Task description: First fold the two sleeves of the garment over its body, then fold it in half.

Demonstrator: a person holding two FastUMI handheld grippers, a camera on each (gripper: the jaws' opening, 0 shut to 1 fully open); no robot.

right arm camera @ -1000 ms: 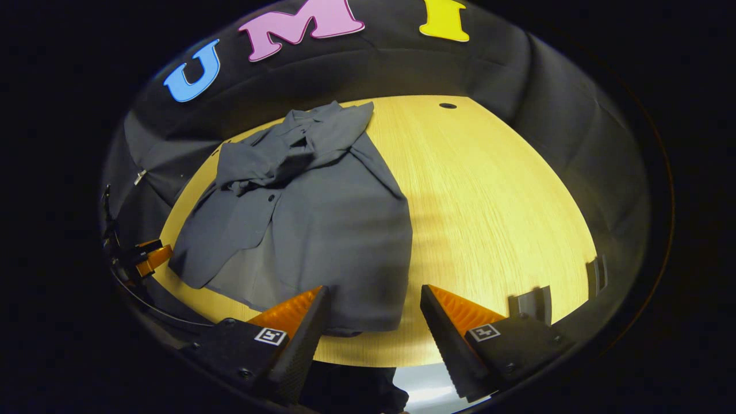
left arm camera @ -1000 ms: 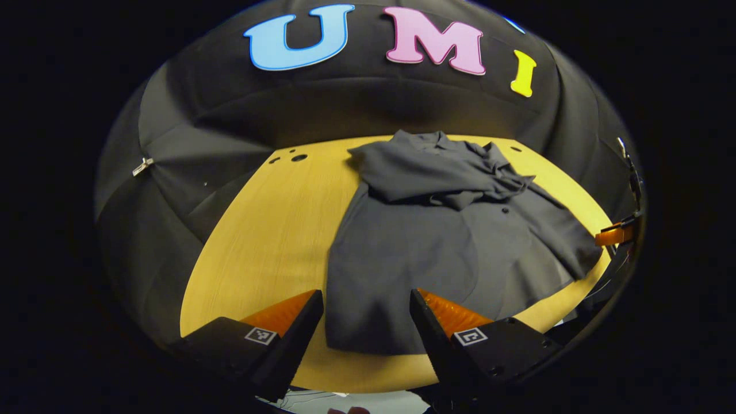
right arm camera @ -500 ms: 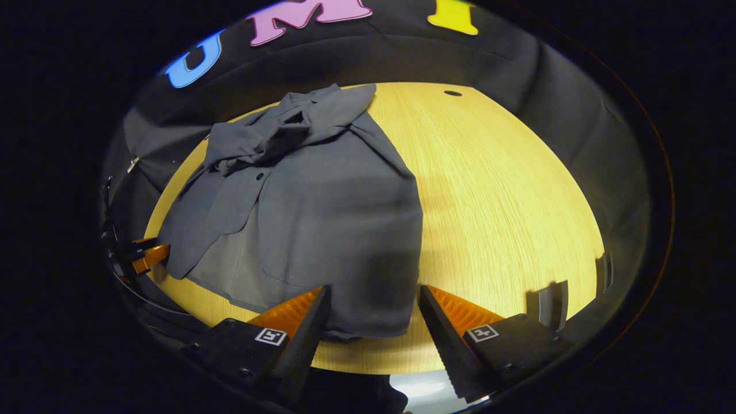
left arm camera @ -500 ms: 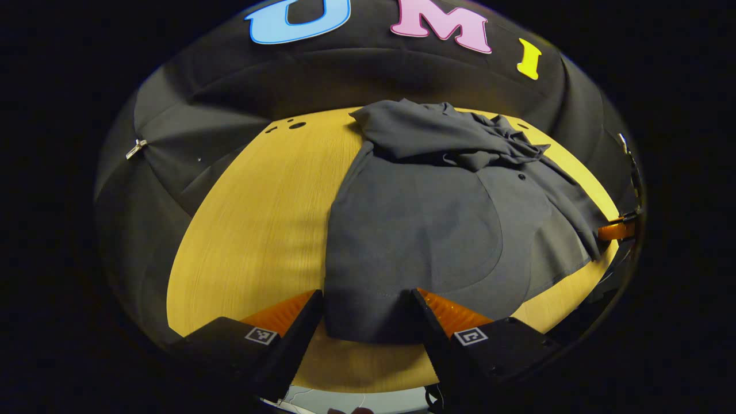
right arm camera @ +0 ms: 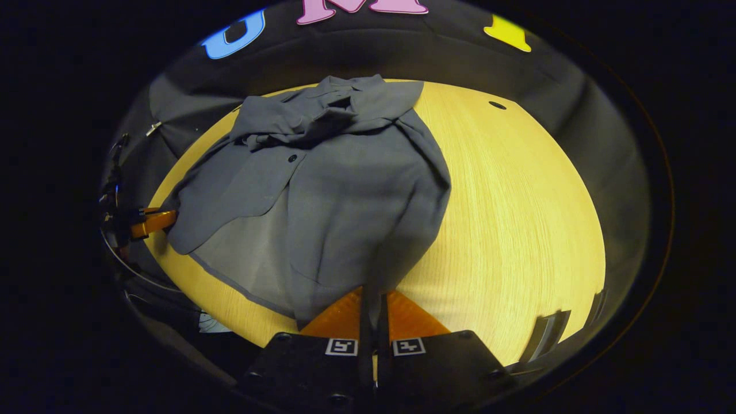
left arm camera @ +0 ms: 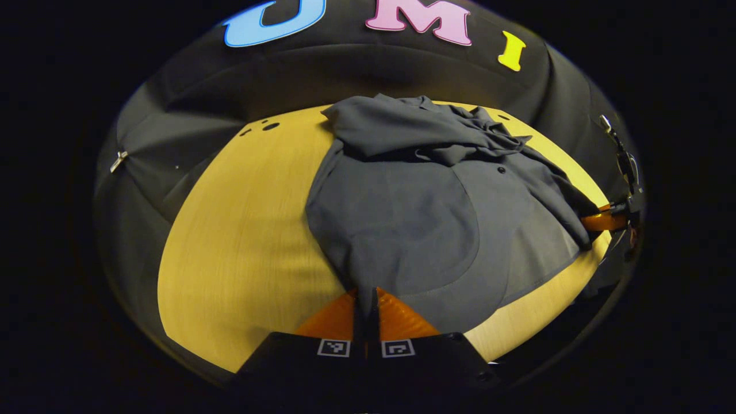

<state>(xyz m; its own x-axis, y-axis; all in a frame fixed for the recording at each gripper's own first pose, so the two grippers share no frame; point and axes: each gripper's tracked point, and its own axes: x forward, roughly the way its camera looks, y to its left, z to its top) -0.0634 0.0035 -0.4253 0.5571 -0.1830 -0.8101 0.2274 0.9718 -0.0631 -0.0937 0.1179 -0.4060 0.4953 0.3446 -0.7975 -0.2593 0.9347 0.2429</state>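
A dark grey button shirt (left arm camera: pixel 425 213) lies on the yellow wooden table (left arm camera: pixel 247 230), both sleeves bunched across its chest near the collar. In the left gripper view my left gripper (left arm camera: pixel 366 296) is shut on the shirt's near left hem corner, and the cloth rises to the fingers. In the right gripper view my right gripper (right arm camera: pixel 374 296) is shut on the near right hem corner of the shirt (right arm camera: pixel 345 190). The right gripper (left arm camera: pixel 604 221) also shows far right in the left gripper view, and the left gripper (right arm camera: pixel 152 221) far left in the right gripper view.
The table (right arm camera: pixel 517 213) is round, with small holes near its far edge (left arm camera: pixel 270 126) (right arm camera: pixel 497 105). Black cloth walls close in behind it. A grey bracket (right arm camera: pixel 546 339) sits at the table's near right edge in the right gripper view.
Both grippers went from open, straddling the hem, to shut on its two corners. The hem has lifted off the table and puckers toward the fingers.
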